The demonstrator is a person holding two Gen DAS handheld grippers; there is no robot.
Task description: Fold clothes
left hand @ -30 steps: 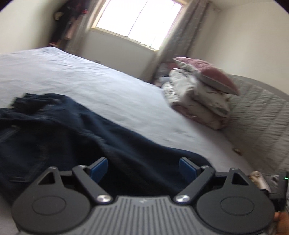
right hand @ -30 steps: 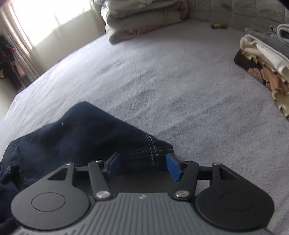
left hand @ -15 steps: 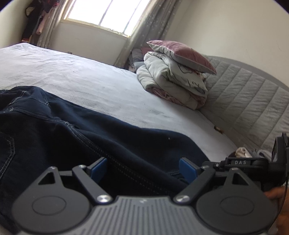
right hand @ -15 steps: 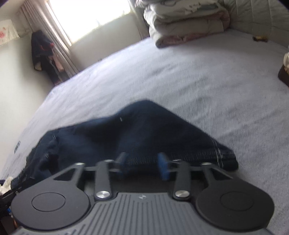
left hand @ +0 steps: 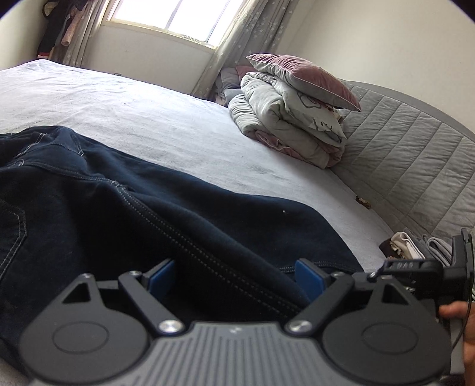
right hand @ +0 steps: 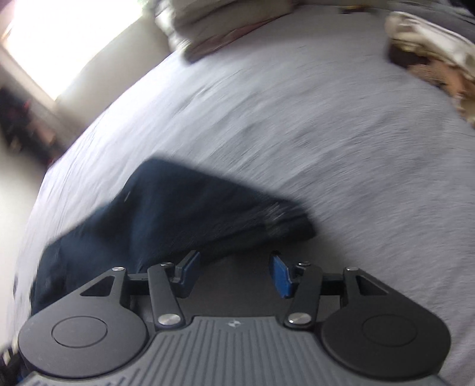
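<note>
Over jeans [left hand: 124, 207], wide jaws (empty).

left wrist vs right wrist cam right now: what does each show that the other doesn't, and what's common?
Left wrist only: sharp jeans seams and stitching, the pink pillow atop the folded bedding, the quilted headboard, the window, and the right tool's body at the frame's right edge.

Right wrist only: the jeans' hem end, heavily motion-blurred, with the right tool opening and no fabric between its pads.

Both: the dark jeans, the grey bed sheet, the folded clothes pile. The left tool is wide open over denim.
</note>
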